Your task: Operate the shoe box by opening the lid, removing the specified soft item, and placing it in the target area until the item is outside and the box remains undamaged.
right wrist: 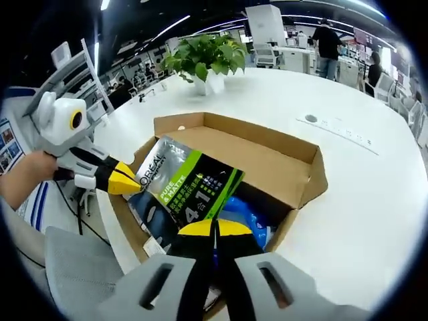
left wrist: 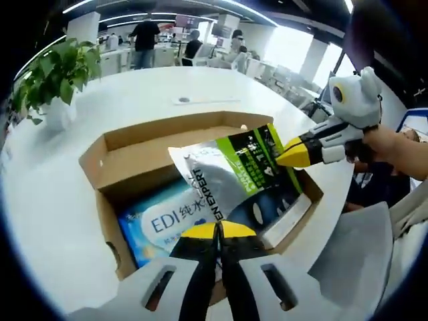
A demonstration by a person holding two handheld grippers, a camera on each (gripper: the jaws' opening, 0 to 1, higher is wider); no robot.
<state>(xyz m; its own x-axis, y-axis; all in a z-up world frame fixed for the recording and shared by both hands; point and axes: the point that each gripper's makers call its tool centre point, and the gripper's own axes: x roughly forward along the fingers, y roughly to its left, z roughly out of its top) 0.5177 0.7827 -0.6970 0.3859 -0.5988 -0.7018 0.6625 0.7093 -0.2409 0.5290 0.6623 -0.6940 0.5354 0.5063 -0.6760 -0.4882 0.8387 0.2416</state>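
Left gripper view: found the pouch (left wrist: pixel 234 170) raised at a tilt over the open box (left wrist: pixel 134 144), above a blue pack (left wrist: pixel 157 224) and a dark item (left wrist: pixel 267 210) lying inside. Found the left gripper (left wrist: pixel 217 231) pinched closed on the pouch's near edge, and the right gripper (left wrist: pixel 289 155) clamped on its side edge. Saw the same two-sided hold in the right gripper view.

Judged the pouch light, soft and glossy, likely to slip and to sag or crumple between the two holds. Judged the flat sealed edges and corners the safest places to grip, and the thin cardboard walls easy to dent if dragged against.

Could not see how deep either pinch reached, with the jaws covering the contact. Could not identify the dark item, half covered by the pouch. Could not pick out any marked target area on the white table (left wrist: pixel 134 93)
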